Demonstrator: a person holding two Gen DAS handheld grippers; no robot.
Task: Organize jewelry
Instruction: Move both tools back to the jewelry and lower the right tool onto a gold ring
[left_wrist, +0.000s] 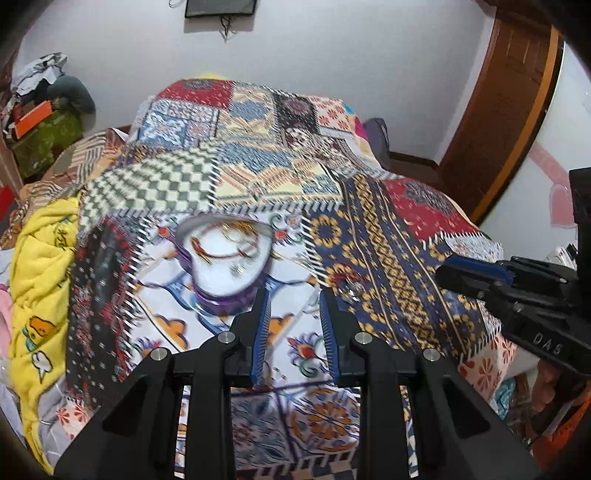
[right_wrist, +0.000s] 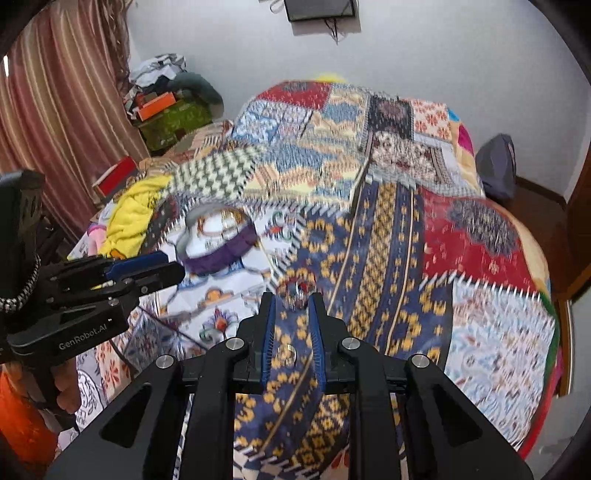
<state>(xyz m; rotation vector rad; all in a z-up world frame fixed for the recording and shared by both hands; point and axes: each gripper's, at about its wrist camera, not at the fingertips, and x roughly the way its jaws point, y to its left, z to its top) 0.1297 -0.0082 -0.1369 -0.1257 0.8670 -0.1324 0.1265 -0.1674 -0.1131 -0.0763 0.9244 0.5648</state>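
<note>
A heart-shaped purple box (left_wrist: 225, 258) with a white lining sits open on the patchwork bedspread; it holds gold bangles (left_wrist: 240, 236) and small pieces. It also shows in the right wrist view (right_wrist: 218, 240). My left gripper (left_wrist: 293, 299) is open and empty, just in front and to the right of the box. A small silver ring (left_wrist: 349, 291) lies on the blue and yellow patch. In the right wrist view that ring (right_wrist: 297, 291) lies just beyond my open right gripper (right_wrist: 291, 299). Another small silver piece (right_wrist: 286, 352) lies between the right fingers, lower down.
A yellow blanket (left_wrist: 40, 280) is bunched at the bed's left side. Clutter and bags (right_wrist: 166, 107) are stacked by the wall beside a striped curtain (right_wrist: 55, 122). A wooden door (left_wrist: 506, 92) stands at the right. The bed edge (right_wrist: 546, 387) drops off at the right.
</note>
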